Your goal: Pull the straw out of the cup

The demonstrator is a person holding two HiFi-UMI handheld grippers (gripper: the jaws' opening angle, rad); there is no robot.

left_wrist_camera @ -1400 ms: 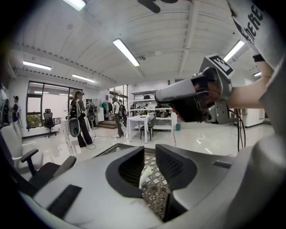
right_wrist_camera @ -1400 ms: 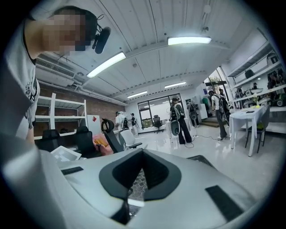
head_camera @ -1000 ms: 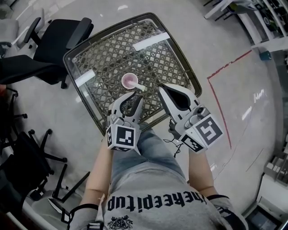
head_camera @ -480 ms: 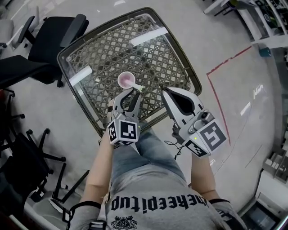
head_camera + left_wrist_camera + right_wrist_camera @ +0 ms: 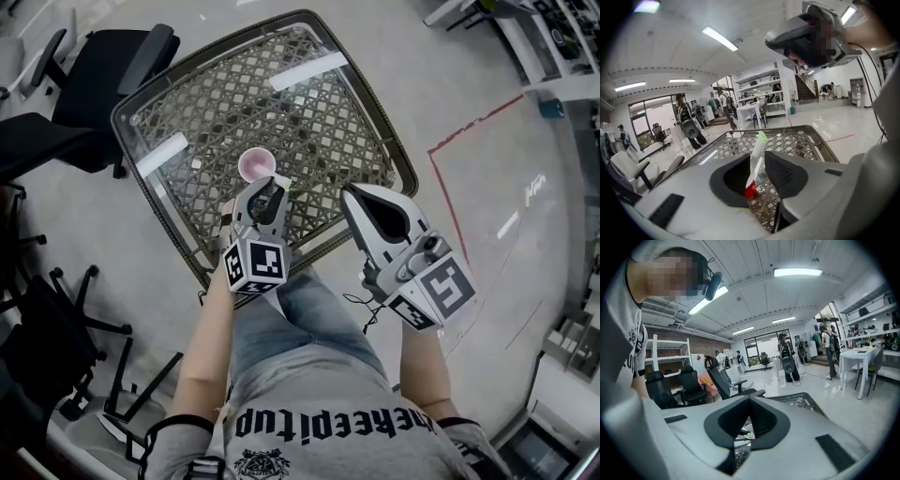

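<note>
Left claw [image 5: 267, 190] clamps the straw [image 5: 756, 157] at frame centre, just below the pink cup [image 5: 253, 166] on the glass tabletop [image 5: 328, 122], while right claw [image 5: 354, 194] sits shut and empty at right; risk: nobody holds the cup, so a sideways pull likely tips or drags it.

glass-topped woven table [image 5: 319, 112], rounded corners, stands on pale floor [image 5: 487, 244]. one pink cup [image 5: 254, 166] sits upright on the glass, just beyond the left gripper [image 5: 271, 188], forward-left of the right gripper [image 5: 349, 191].
</note>
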